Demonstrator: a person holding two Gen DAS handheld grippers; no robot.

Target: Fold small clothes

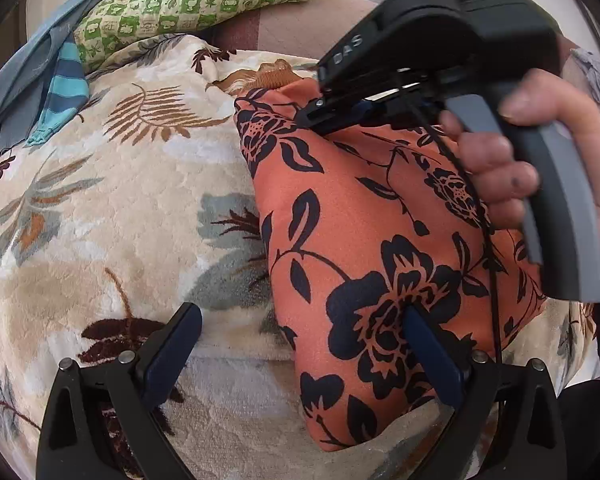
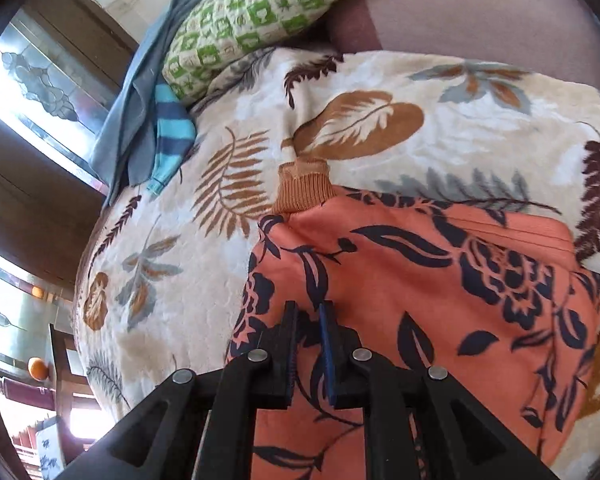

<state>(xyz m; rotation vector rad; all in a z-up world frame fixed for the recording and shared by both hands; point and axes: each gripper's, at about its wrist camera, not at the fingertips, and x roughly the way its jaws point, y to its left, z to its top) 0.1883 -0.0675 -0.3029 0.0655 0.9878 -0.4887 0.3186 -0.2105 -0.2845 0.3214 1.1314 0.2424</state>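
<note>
Left gripper [image 1: 304, 344] gapes over the orange garment [image 1: 380, 240]; right gripper [image 2: 309, 344] nearly clenched, pinched cloth unclear; its hand [image 1: 500, 168] hides the garment's far edge.

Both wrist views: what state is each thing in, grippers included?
Orange garment with black flowers: partly folded, lying on the blanket.
Cream leaf-print plush blanket: spread flat under the garment.
Left gripper: open, one finger over the garment, nothing pinched.
Right gripper: nearly shut above the garment; grip on the cloth cannot be told.
Green checked pillow: lying at the blanket's far edge.
Blue striped cloth: bunched, unfolded.
</note>
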